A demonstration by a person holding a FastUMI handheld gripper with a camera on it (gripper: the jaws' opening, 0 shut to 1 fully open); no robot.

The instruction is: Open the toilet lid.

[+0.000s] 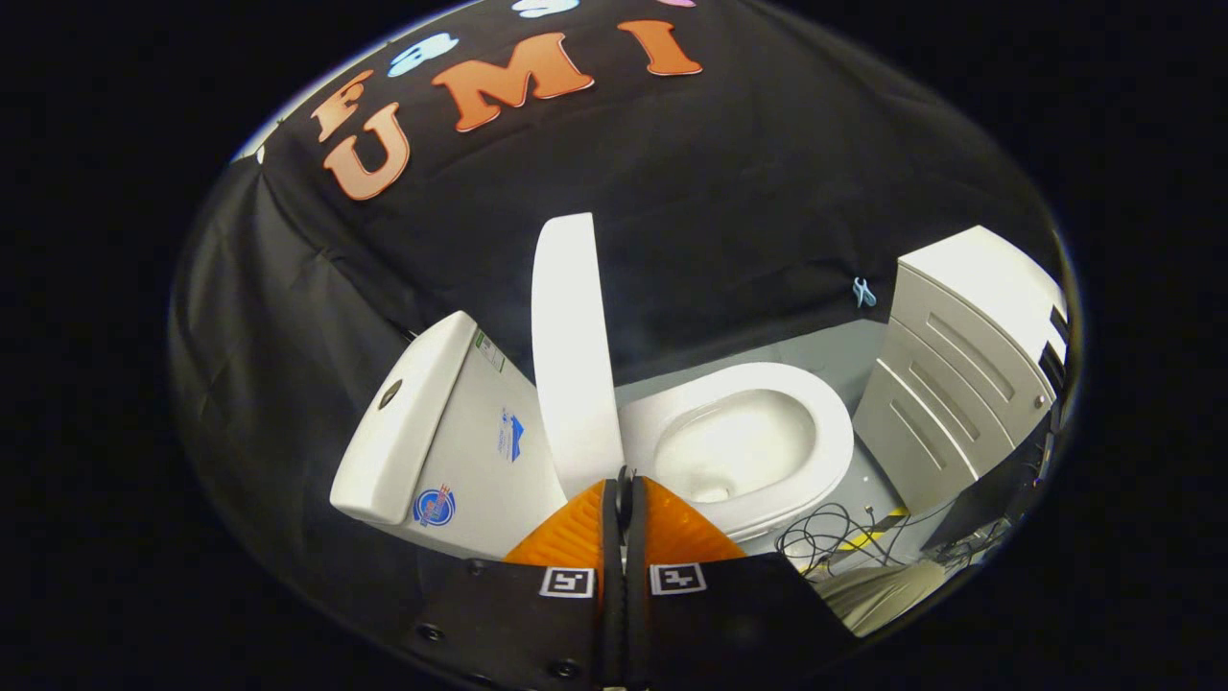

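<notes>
No lettering can be read. The tank [451,432] carries three stickers, a round blue-and-red one low down, a blue one higher and a small green-edged one near its top, all too small to make out. Each finger of the gripper [624,485] bears a black-and-white square marker.

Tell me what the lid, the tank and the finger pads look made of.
Lid: looks like smooth white plastic with an even sheen; it stands raised. Tank: likely glazed ceramic, given its glossy white highlights, though plastic can't be ruled out. Finger pads: orange, matte and ribbed, probably rubber or soft plastic. The gripper is shut, holding nothing.
</notes>
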